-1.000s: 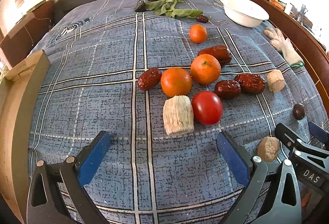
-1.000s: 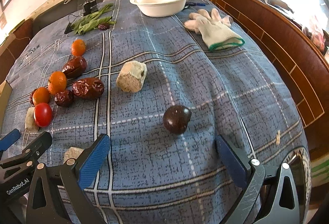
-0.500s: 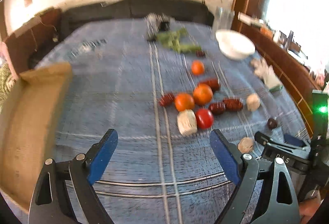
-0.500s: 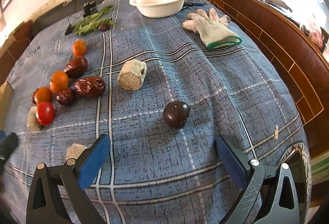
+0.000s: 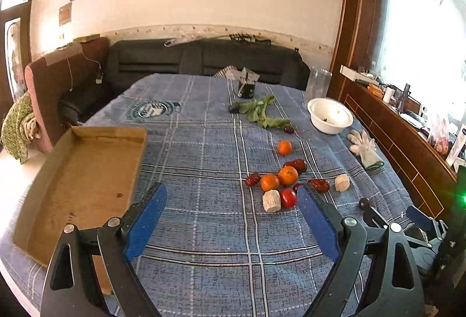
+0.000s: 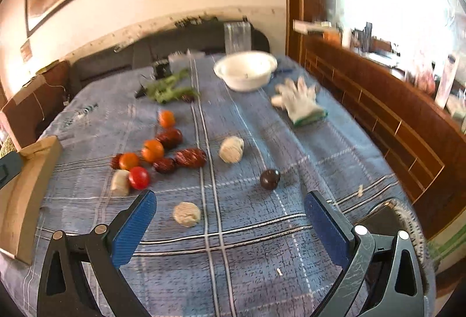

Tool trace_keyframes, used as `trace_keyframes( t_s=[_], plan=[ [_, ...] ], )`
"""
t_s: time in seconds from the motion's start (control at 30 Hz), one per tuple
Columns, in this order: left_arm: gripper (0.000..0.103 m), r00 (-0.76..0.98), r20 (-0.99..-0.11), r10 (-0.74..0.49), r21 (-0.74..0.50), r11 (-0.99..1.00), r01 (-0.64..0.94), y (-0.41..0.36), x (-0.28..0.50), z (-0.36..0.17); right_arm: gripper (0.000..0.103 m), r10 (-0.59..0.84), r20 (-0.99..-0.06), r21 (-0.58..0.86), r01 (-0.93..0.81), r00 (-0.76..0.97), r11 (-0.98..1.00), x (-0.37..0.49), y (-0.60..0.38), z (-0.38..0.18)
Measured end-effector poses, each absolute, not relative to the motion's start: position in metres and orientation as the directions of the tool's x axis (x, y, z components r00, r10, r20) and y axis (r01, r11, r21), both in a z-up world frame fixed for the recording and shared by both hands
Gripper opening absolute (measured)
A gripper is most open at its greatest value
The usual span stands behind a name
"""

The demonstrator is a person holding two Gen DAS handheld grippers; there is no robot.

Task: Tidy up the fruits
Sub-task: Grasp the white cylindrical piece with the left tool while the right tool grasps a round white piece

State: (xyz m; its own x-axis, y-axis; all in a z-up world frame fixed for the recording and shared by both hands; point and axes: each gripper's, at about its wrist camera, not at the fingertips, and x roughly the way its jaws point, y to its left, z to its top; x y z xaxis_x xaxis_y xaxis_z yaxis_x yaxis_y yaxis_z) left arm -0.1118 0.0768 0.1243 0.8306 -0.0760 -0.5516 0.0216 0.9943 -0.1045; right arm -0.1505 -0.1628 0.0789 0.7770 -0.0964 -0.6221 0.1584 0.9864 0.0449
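On the blue checked tablecloth [image 5: 204,200] the fruits lie in a loose group, well apart from both tools. At the centre of the group are two oranges [image 5: 270,182], touching each other, with a red tomato [image 5: 288,198] just in front of them and a pale fibrous chunk [image 5: 271,200] touching the tomato on its left side. Dark red dates [image 5: 320,184] lie around the oranges, one on the left and others on the right and behind. A third, smaller orange [image 5: 284,147] sits alone farther back, near some green leaves [image 5: 262,113]. A second pale chunk [image 6: 231,149] rests to the right of the dates, and a third one [image 6: 186,214] lies nearer, between the blue pads of the right tool in its view. A dark round fruit [image 6: 270,179] stands alone on the right part of the cloth. The left gripper [image 5: 230,218] hangs above the cloth with its jaws wide apart and nothing between them. The right gripper [image 6: 230,223] is also spread wide and holds nothing; its picture is somewhat blurred. A shallow cardboard tray [image 5: 87,177] lies at the left edge of the table. At the far right stand a white bowl [image 5: 330,120] and, nearer, a white glove [image 5: 364,146].
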Motion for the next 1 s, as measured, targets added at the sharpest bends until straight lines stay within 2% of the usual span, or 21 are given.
trace_keyframes(
  t_s=[0.33, 0.6, 0.9, 1.0],
  plan=[
    [0.091, 0.9, -0.436, -0.005, -0.085, 0.996, -0.035, 0.089, -0.169, 0.157, 0.103, -0.083, -0.554, 0.024, 0.115, 0.828, 0.993, -0.198, -0.145, 0.103],
    [0.093, 0.921, -0.389, 0.008, -0.074, 0.996, -0.04, 0.086, -0.192, 0.171, 0.103, -0.097, -0.479, 0.005, 0.114, 0.873, 0.993, -0.234, -0.145, 0.12],
    [0.099, 0.939, -0.344, 0.031, -0.08, 0.995, -0.062, 0.089, -0.199, 0.173, 0.103, -0.09, -0.476, 0.012, 0.109, 0.875, 0.994, -0.238, -0.148, 0.119],
    [0.103, 0.94, -0.34, -0.008, -0.111, 0.993, -0.032, 0.09, -0.197, 0.171, 0.103, -0.087, -0.483, 0.008, 0.104, 0.871, 0.995, -0.237, -0.147, 0.115]
  ],
)
